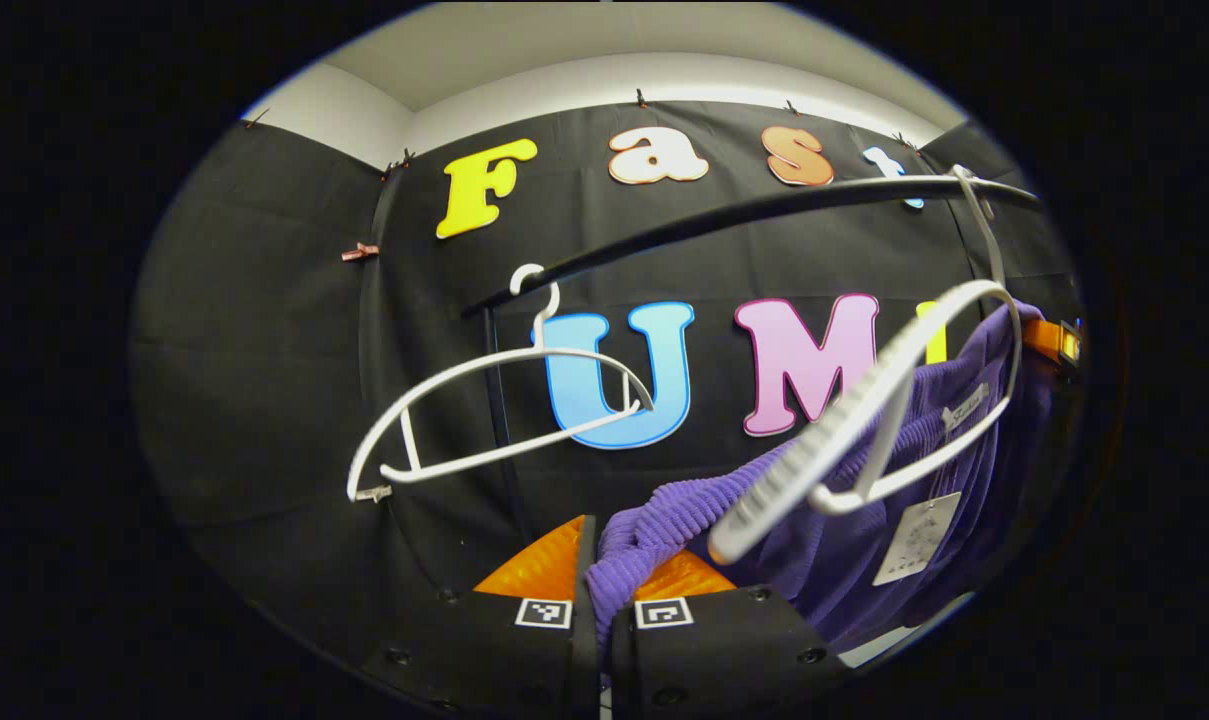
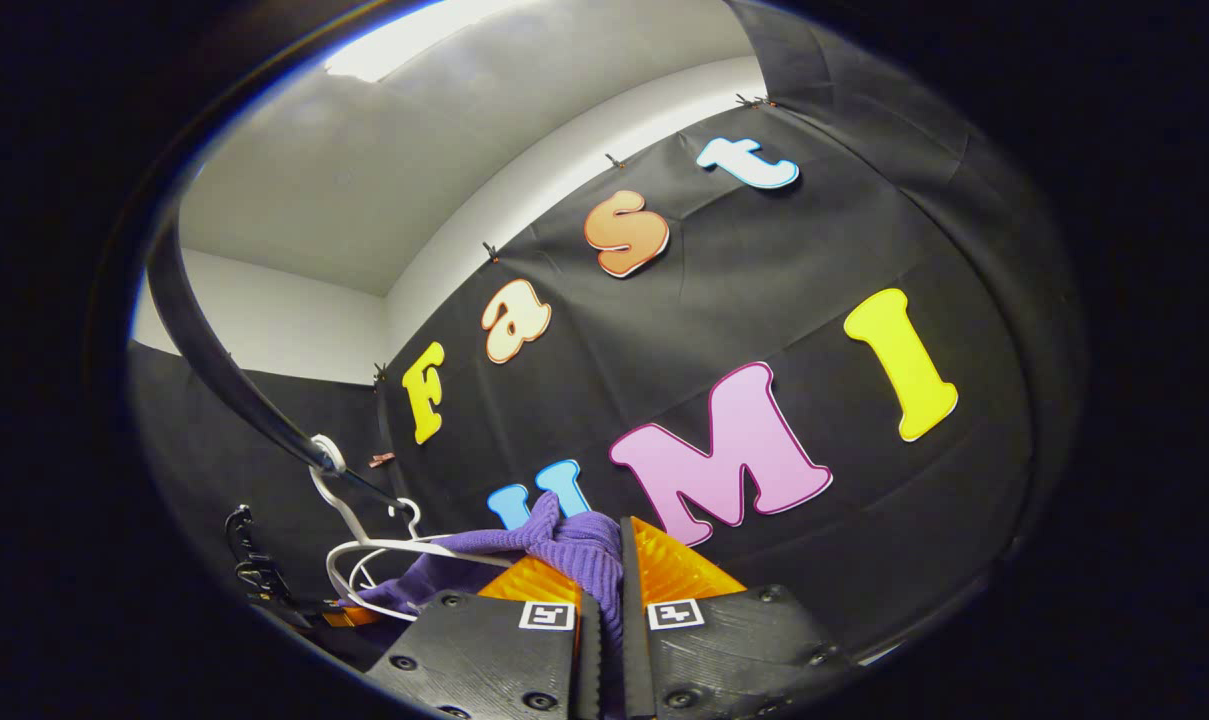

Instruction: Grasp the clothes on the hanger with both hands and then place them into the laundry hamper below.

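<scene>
Left gripper view showed the left gripper [image 1: 601, 590] pinched on a fold of the purple garment [image 1: 844, 530], which stretched from its fingers toward the white hanger [image 1: 864, 420] it still partly draped. That hanger hung tilted from the black rail [image 1: 744, 205], beside an empty hanger [image 1: 494, 420] on the same rail. Right gripper view showed the right gripper [image 2: 612, 590] likewise clamped on a purple bunch, with the hanger just beyond it. Both claws held cloth below the rail; the garment's long axis ran between them. The hamper probably lay lower still, so the pull should go down and off the hanger.
</scene>
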Available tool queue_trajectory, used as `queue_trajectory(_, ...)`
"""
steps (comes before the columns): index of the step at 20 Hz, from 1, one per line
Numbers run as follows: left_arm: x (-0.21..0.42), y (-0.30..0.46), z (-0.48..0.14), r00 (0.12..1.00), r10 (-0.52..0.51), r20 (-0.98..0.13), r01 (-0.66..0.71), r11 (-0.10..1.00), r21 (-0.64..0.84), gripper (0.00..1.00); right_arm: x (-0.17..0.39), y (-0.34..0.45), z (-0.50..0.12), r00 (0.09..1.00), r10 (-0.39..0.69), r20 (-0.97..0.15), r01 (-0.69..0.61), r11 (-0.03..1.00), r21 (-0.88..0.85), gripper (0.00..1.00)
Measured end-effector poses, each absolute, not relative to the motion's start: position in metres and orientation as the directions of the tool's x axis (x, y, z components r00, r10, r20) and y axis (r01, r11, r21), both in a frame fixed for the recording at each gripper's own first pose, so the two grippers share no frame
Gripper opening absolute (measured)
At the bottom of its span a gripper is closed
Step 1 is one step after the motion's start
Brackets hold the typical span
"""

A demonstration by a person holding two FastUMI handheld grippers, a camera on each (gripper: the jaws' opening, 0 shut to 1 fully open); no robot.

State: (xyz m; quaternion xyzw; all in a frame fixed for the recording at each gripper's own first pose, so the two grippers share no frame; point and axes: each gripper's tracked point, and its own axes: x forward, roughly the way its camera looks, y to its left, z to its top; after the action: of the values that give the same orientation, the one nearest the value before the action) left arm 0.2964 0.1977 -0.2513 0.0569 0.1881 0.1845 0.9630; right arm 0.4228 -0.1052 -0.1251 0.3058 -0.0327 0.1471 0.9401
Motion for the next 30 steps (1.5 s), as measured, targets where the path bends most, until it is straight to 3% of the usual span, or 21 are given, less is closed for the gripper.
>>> queue_trajectory(5, 0.282, 0.153, -0.283, 0.853, 0.302, -0.426, -0.288, 0.952, 0.098, 0.09, 0.427, -0.137, -0.141, 0.981, 0.164, 0.104, -0.194, 0.819, 0.54, 0.12)
queue_trajectory(11, 0.266, 0.083, -0.327, 0.83, 0.182, -0.528, -0.206, 0.978, 0.014, 0.09, 0.407, -0.157, -0.212, 0.99, 0.1, -0.101, -0.04, 0.879, 0.475, 0.12)
queue_trajectory(12, 0.264, 0.077, -0.332, 0.823, 0.169, -0.543, -0.202, 0.979, -0.002, 0.09, 0.401, -0.156, -0.228, 0.984, 0.104, -0.146, -0.026, 0.889, 0.457, 0.17)
queue_trajectory(13, 0.26, 0.07, -0.336, 0.817, 0.156, -0.555, -0.2, 0.98, -0.019, 0.09, 0.392, -0.153, -0.242, 0.976, 0.112, -0.189, -0.016, 0.894, 0.449, 0.12)
queue_trajectory(19, 0.242, 0.034, -0.35, 0.793, 0.097, -0.602, -0.195, 0.976, -0.099, 0.09, 0.336, -0.119, -0.293, 0.903, 0.213, -0.374, -0.015, 0.884, 0.468, 0.12)
queue_trajectory(23, 0.225, 0.018, -0.361, 0.765, 0.068, -0.64, -0.192, 0.973, -0.127, 0.09, 0.305, -0.082, -0.299, 0.855, 0.301, -0.423, -0.079, 0.881, 0.467, 0.12)
queue_trajectory(30, 0.2, -0.021, -0.38, 0.711, 0.006, -0.703, -0.171, 0.971, -0.165, 0.09, 0.231, 0.004, -0.328, 0.69, 0.516, -0.508, -0.201, 0.81, 0.55, 0.12)
